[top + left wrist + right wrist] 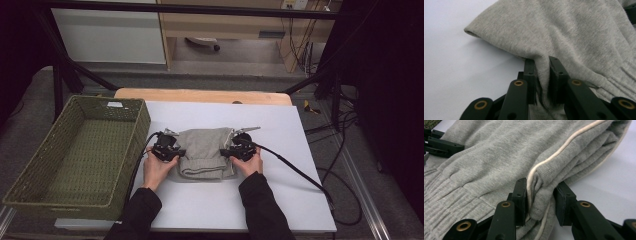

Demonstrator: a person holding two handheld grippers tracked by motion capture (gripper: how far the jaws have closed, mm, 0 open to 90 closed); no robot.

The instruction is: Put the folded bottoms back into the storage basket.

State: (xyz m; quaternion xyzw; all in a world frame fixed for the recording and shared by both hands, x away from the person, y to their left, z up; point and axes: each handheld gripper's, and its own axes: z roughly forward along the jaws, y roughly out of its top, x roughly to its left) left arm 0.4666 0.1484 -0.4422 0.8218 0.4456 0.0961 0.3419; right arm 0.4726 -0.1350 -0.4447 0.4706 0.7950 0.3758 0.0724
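Here both tongs (pixel 169 150) (pixel 239 148) clamp the grey garment's (pixel 205 145) opposite edges, basket (pixel 75 150) alongside.

A lab-like recording room: a black frame (pixel 65 75) around the table (pixel 280 145), loose cables (pixel 345 150) across the floor.

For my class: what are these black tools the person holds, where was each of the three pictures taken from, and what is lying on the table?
A person holds a hand-held gripper in each hand, a black two-jaw clamp with a camera on it. The high view looks down on the white table from above. The other two pictures look along each gripper's own jaws. A folded grey garment lies mid-table, a green woven basket at its left. The left hand-held gripper pinches one side of the garment. The right hand-held gripper has its jaws around a thick fold at the opposite side, with cream piping.
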